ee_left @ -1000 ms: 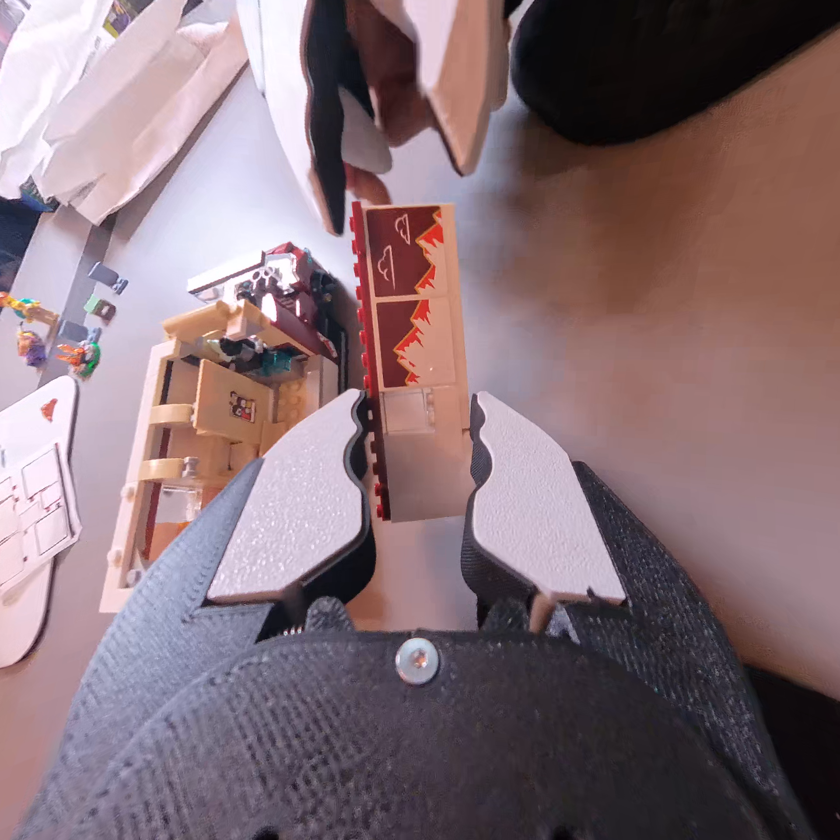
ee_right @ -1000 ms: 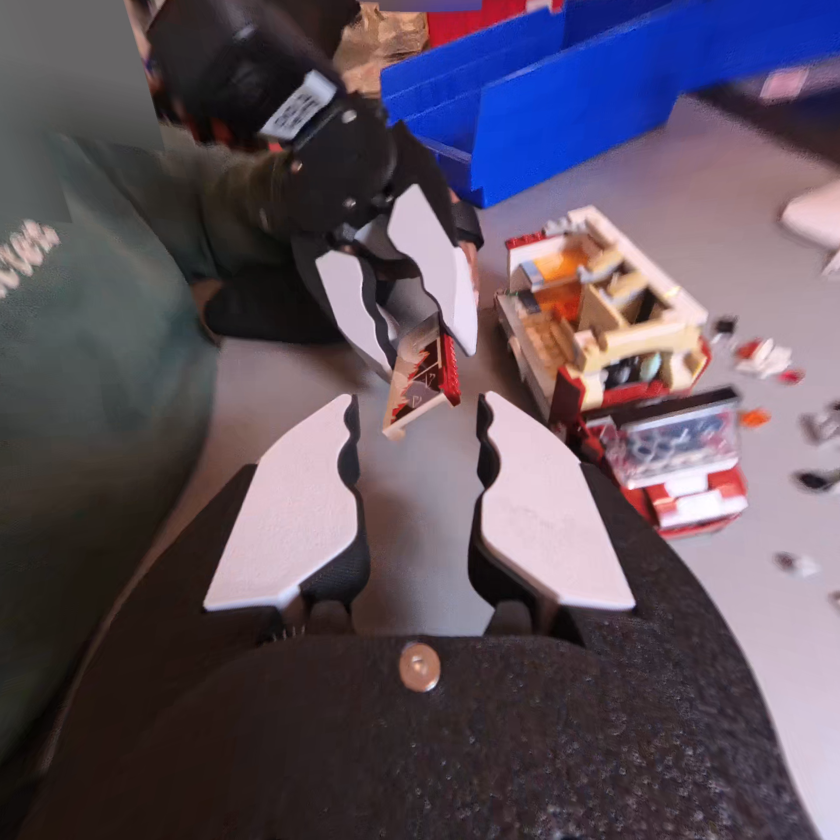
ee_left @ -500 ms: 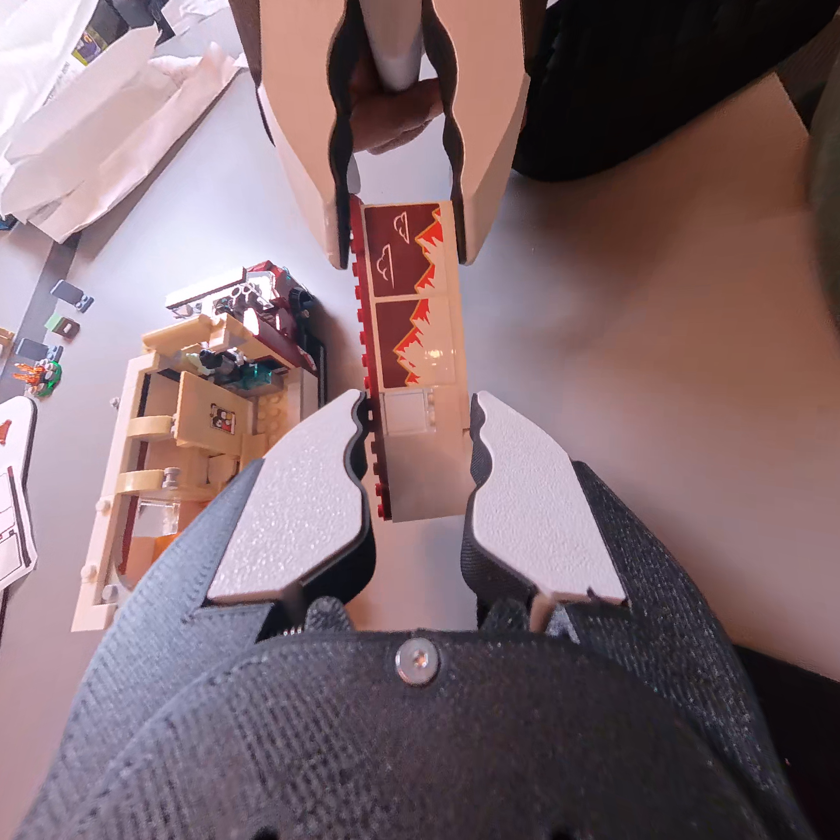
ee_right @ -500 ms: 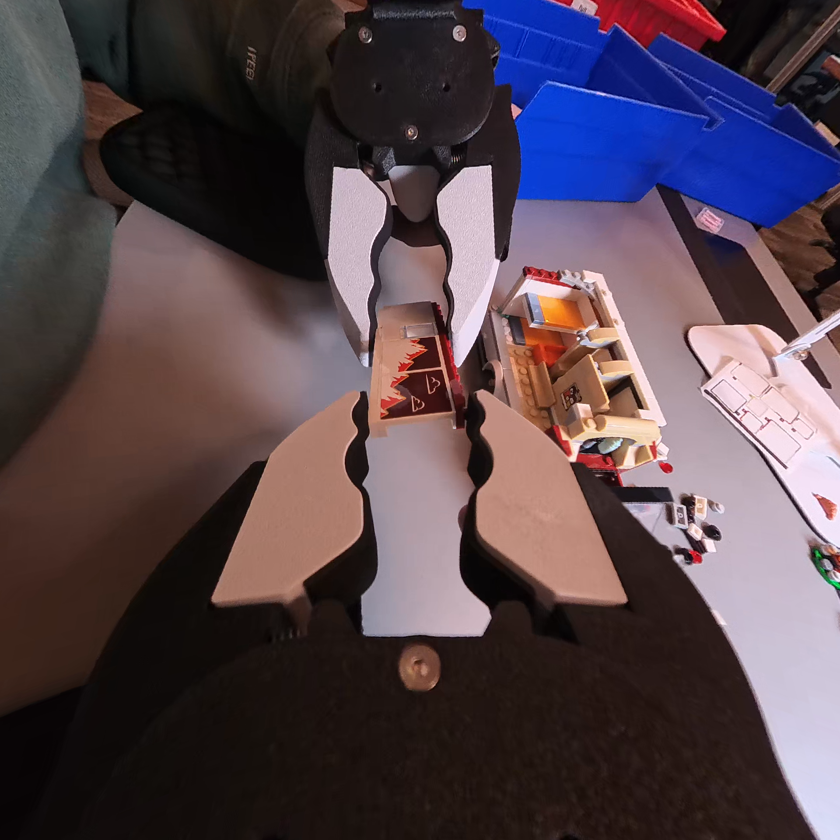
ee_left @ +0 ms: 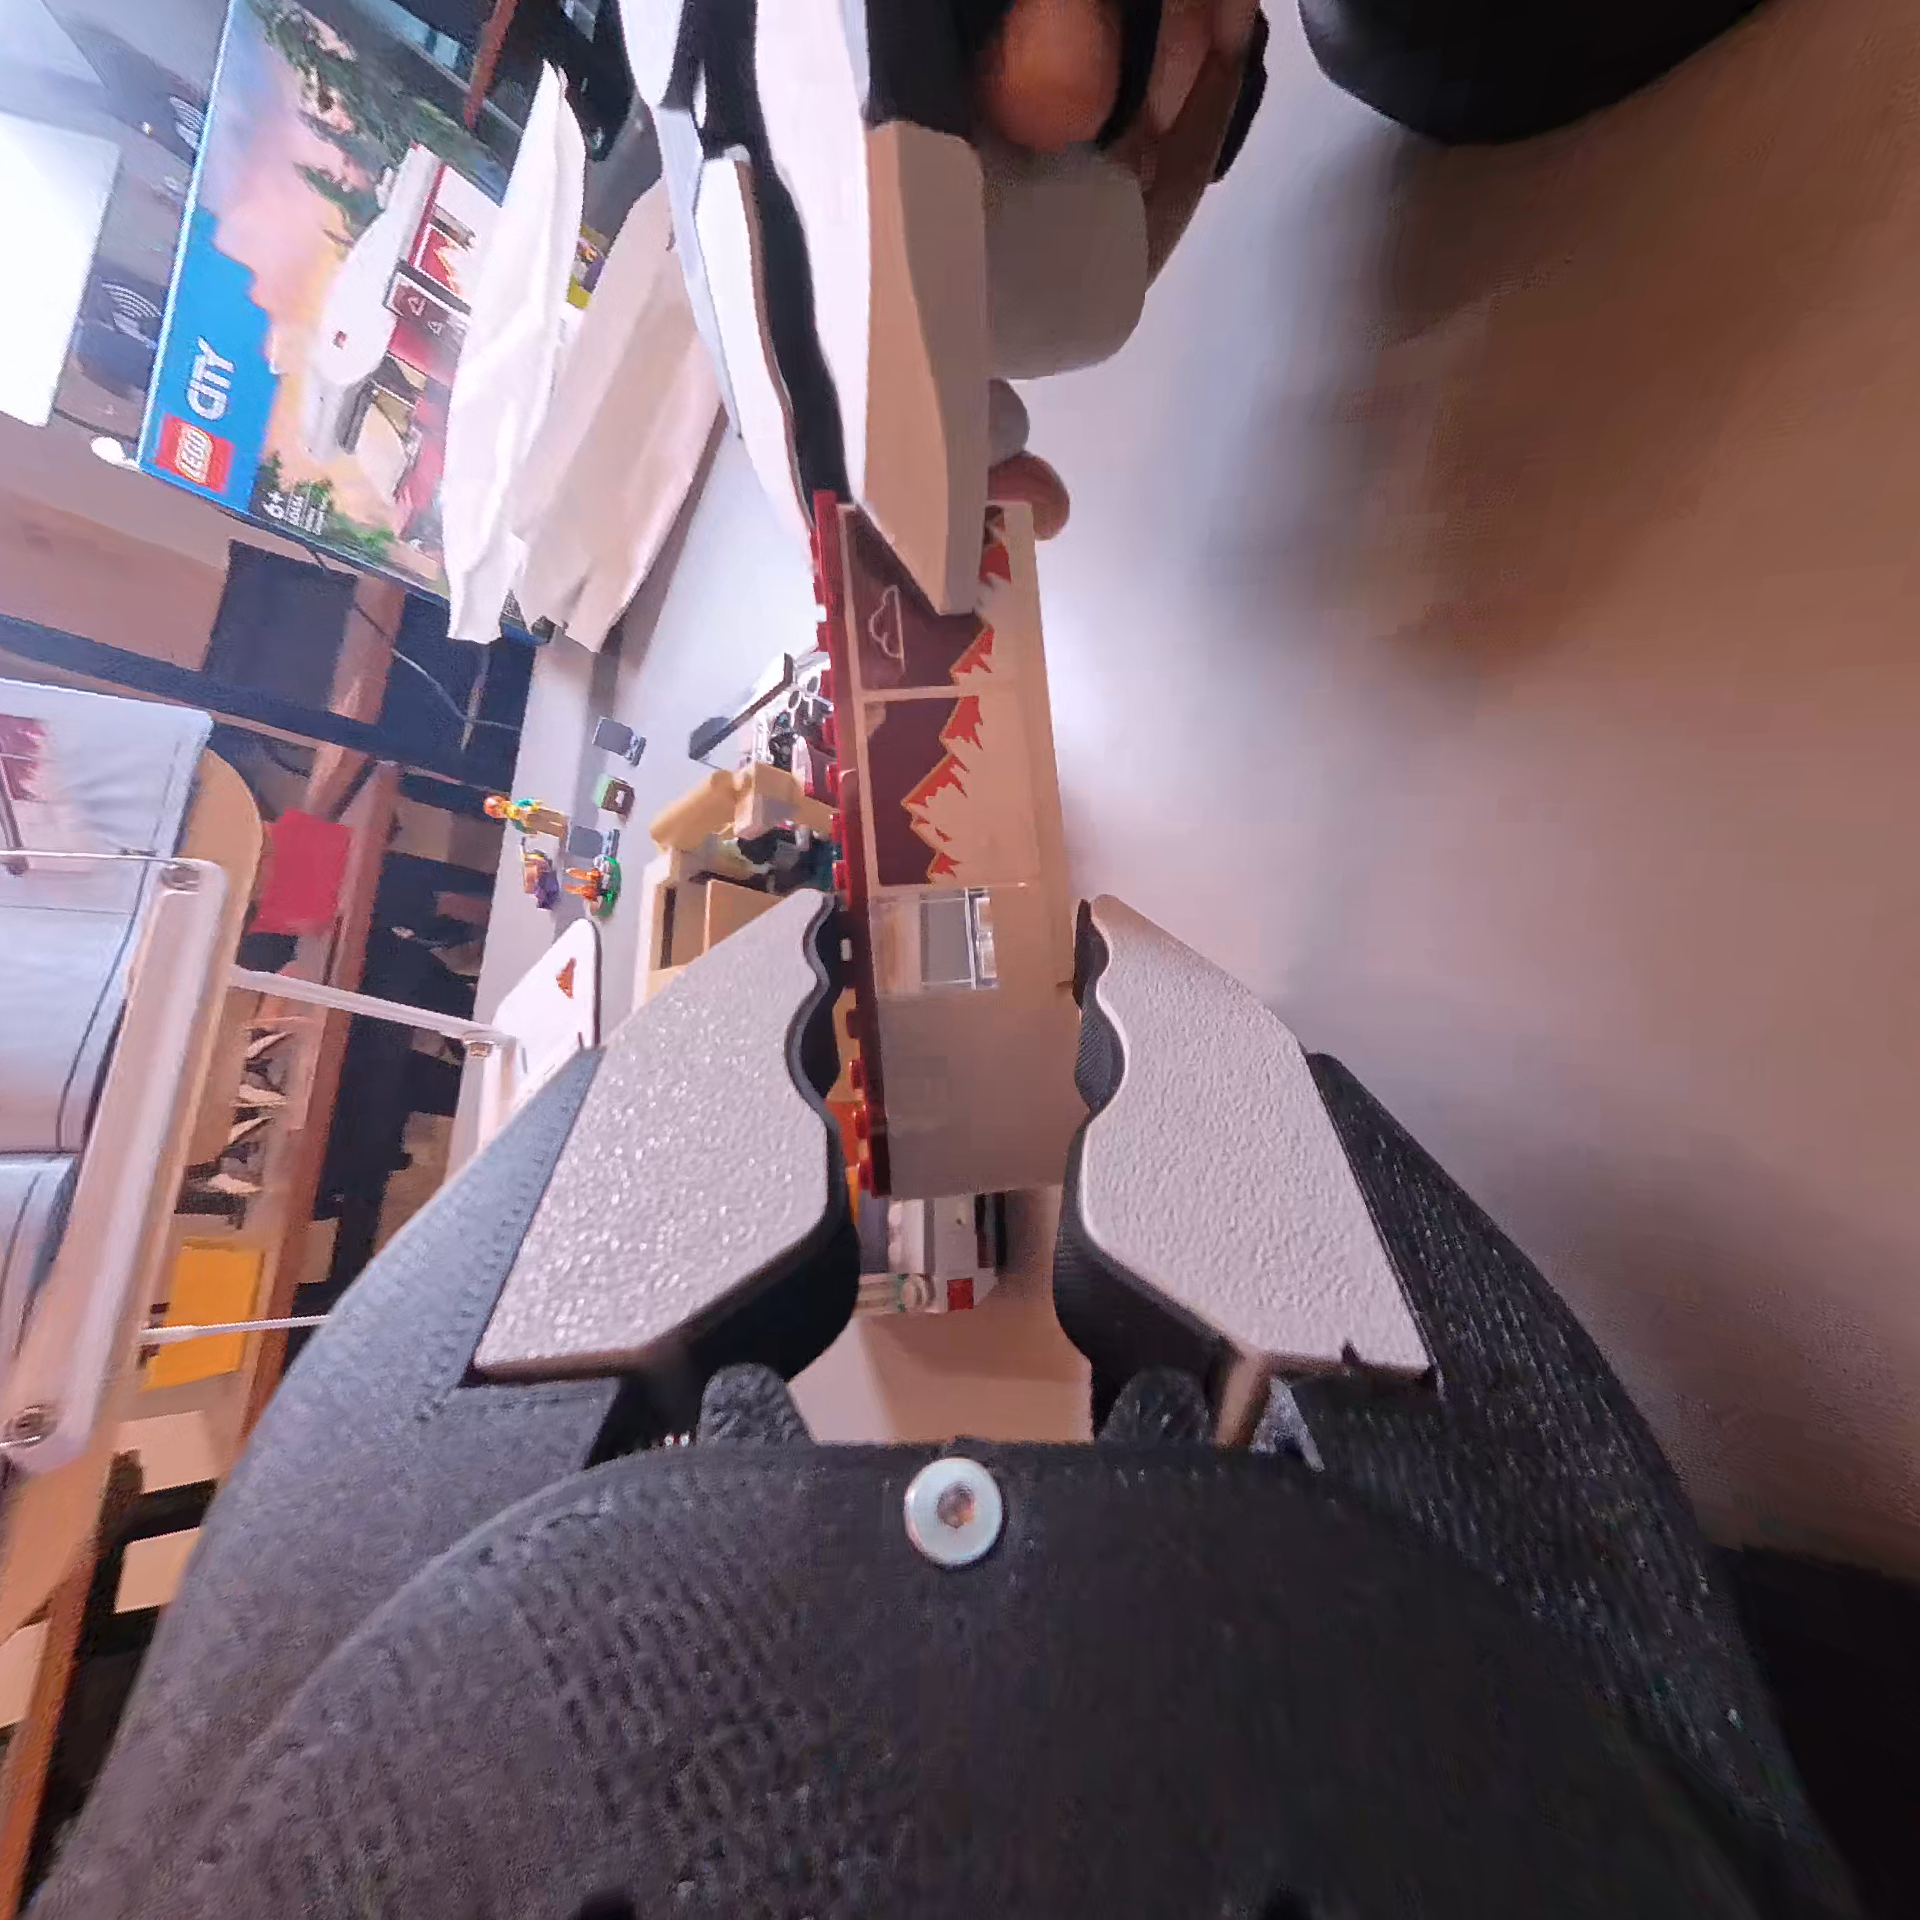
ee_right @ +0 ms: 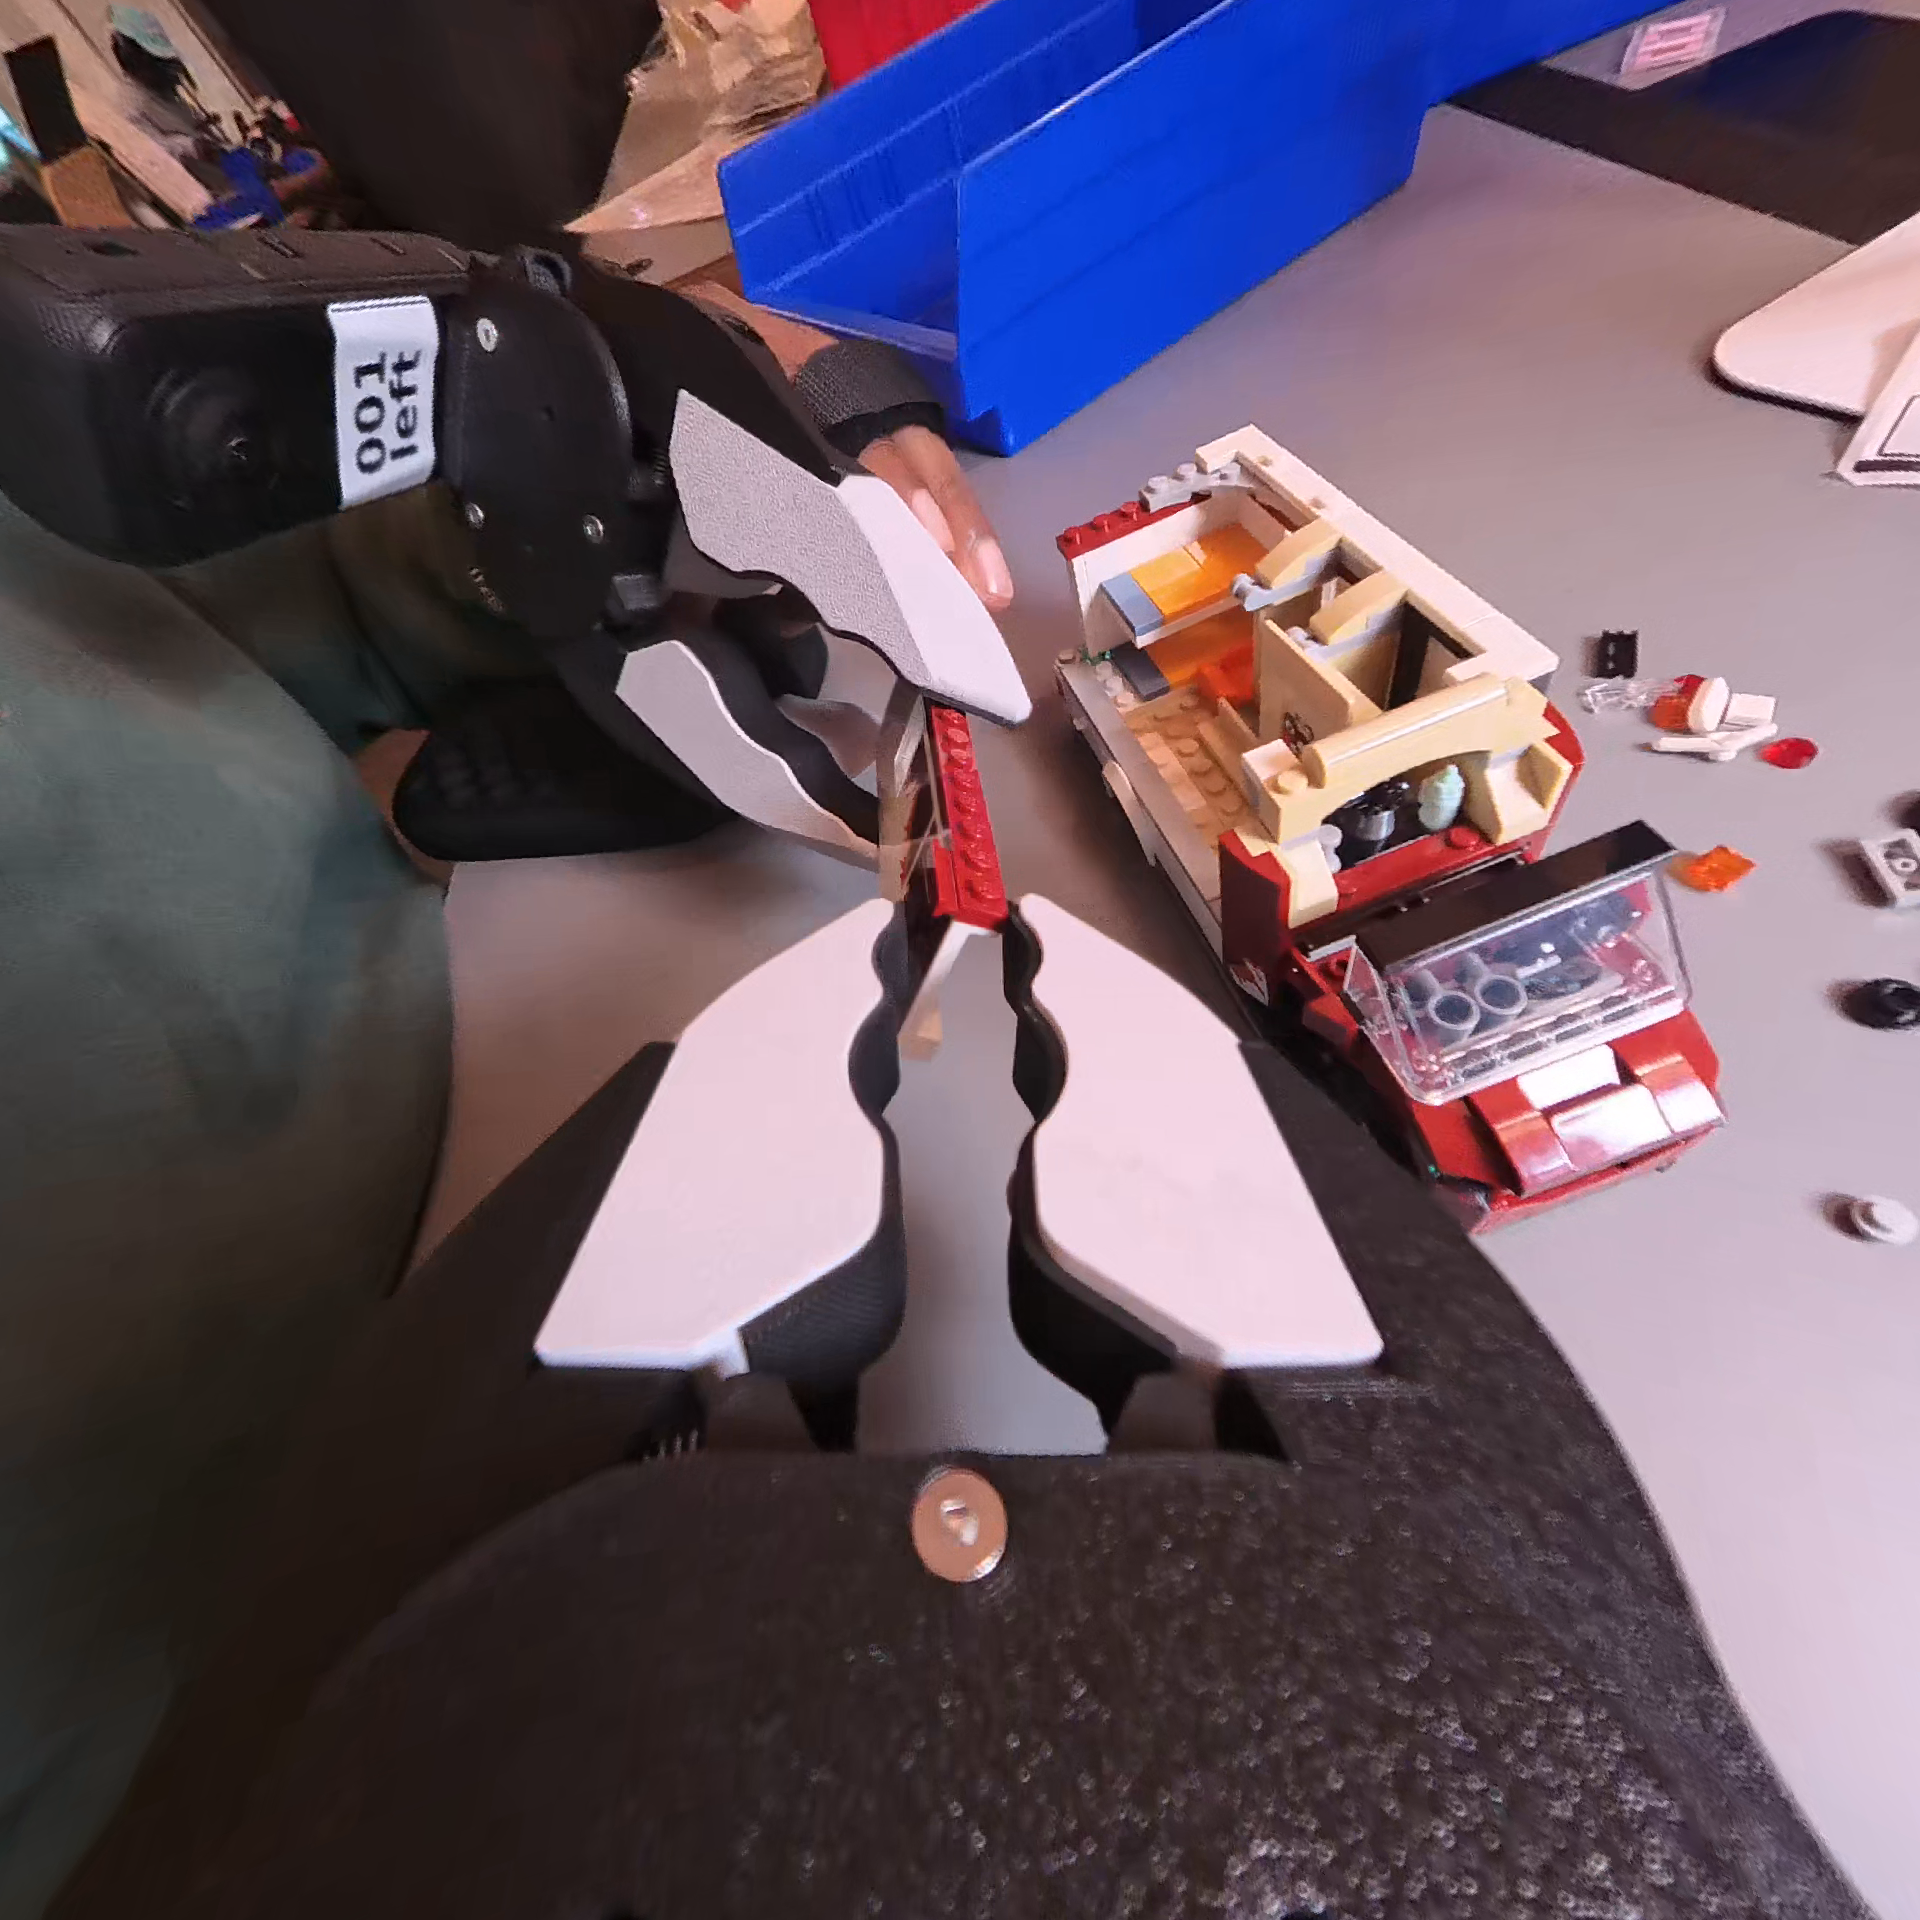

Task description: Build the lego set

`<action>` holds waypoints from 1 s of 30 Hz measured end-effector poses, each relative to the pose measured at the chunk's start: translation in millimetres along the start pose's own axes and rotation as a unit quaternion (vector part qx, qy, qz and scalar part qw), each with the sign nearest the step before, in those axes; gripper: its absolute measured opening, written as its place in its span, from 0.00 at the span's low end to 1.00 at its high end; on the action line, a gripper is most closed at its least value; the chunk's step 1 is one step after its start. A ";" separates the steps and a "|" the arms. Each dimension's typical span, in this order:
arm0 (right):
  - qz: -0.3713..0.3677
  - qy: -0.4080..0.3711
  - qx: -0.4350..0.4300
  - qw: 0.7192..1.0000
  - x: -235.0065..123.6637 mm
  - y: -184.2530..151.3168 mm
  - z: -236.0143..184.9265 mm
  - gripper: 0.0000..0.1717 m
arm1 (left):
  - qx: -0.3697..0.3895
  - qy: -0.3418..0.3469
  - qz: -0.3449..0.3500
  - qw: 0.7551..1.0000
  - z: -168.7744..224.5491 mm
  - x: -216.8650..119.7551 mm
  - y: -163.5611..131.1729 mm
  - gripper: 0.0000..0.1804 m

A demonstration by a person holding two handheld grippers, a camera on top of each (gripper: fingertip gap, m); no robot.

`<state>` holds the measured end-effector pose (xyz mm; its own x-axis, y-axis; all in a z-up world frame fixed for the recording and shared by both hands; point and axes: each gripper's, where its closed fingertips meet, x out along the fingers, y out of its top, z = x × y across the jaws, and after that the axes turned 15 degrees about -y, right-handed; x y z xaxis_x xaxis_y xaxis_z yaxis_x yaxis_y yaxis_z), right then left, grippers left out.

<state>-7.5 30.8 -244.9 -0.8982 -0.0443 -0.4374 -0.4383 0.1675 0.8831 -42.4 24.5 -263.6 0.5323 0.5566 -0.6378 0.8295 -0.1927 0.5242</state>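
My left gripper [ee_left: 956, 914] is shut on a toy-brick wall panel [ee_left: 966, 790], tan and dark red with a red studded edge, with its pads pressed on the panel's two long edges. The panel is held above the grey table [ee_right: 1507, 436]. My right gripper [ee_right: 953, 930] is shut on the panel's far end [ee_right: 966, 821] and clamps its two flat faces. In the left wrist view, the right gripper's fingers [ee_left: 914, 364] cover the panel's top end. In the right wrist view, the left gripper's fingers [ee_right: 883, 582] grip the panel from the other side.
A roofless red and tan toy camper van [ee_right: 1351, 779] stands on the table just right of the panel. Small loose pieces [ee_right: 1704, 717] lie beyond it. Blue bins [ee_right: 1091, 208] stand at the back. A toy set box [ee_left: 312, 260], white paper bags [ee_left: 551, 364] and minifigures [ee_left: 540, 831] are at the left. The left gripper's tips are roughly 5 cm from the right gripper's.
My right gripper came up to the panel's far end, turned, and closed on its faces. My left gripper kept its hold and tilted with the panel.
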 end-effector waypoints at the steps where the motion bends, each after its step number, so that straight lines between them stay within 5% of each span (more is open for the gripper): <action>1: 0.003 0.009 -0.002 1.000 -0.6 0.3 -1.4 0.09 | 0.002 0.001 0.000 1.000 0.2 0.5 -0.6 0.24; 5: 0.014 0.021 -0.054 0.998 -2.1 -5.6 -0.7 0.06 | -0.086 -0.067 0.089 0.990 7.8 -2.9 7.5 0.27; 8: 0.020 0.028 -0.089 0.995 -0.8 -15.2 -0.7 0.05 | -0.195 -0.148 0.168 0.955 10.4 -12.6 6.7 0.25; 15: -0.041 -0.005 -0.165 0.985 10.1 -39.1 11.1 0.05 | -0.213 -0.201 0.113 0.949 31.7 2.0 -18.0 0.06; 30: -0.074 -0.060 -0.176 0.980 14.6 -43.6 37.3 0.10 | -0.234 -0.204 0.106 0.945 29.4 1.0 -26.7 0.11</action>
<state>-0.3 59.6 -296.1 -0.8223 0.0778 -0.5637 -0.5677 -0.1820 0.8029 -59.1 6.4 -294.9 0.7777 0.1691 -0.6054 0.5827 0.1672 0.7953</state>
